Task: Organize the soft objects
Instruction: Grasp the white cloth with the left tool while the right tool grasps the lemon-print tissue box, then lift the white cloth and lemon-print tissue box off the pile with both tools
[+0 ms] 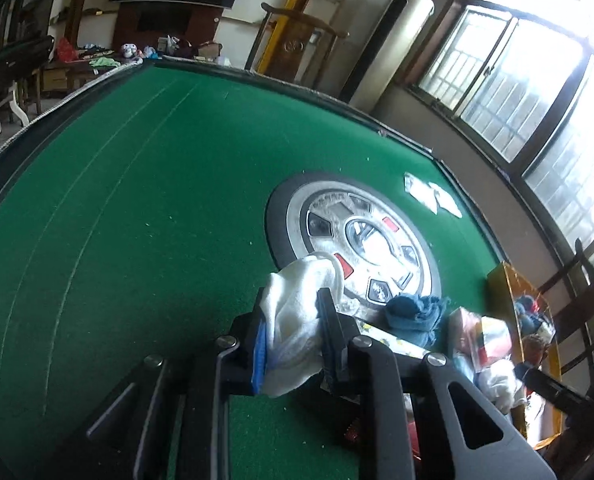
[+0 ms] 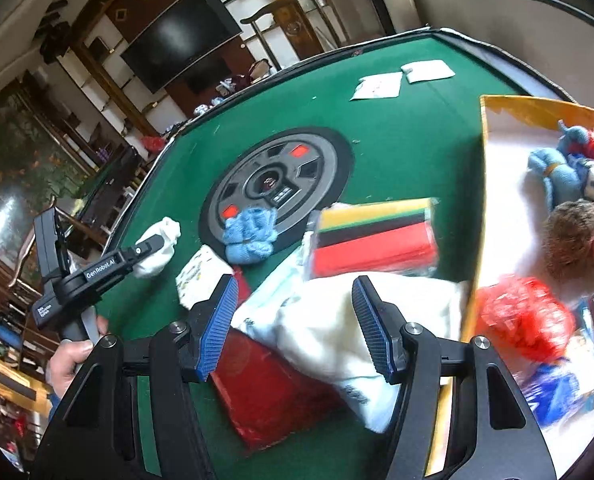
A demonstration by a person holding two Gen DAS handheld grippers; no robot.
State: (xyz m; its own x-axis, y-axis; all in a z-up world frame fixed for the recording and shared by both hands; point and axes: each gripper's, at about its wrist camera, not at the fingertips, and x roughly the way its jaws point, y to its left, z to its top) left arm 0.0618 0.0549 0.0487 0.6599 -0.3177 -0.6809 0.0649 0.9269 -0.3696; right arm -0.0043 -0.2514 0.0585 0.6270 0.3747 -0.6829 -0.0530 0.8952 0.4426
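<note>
My left gripper (image 1: 293, 336) is clamped on a white cloth (image 1: 297, 312) at the edge of the green table (image 1: 137, 200), just beside the round centre panel (image 1: 353, 236), and the cloth bunches limply between the pads, so I judge it light and floppy. My right gripper (image 2: 295, 326) stands with its fingers apart above a white fabric bundle (image 2: 337, 320) lying against the yellow box (image 2: 537, 110). That bundle looks soft too, so I would pinch a thick fold near its middle rather than a loose corner.
</note>
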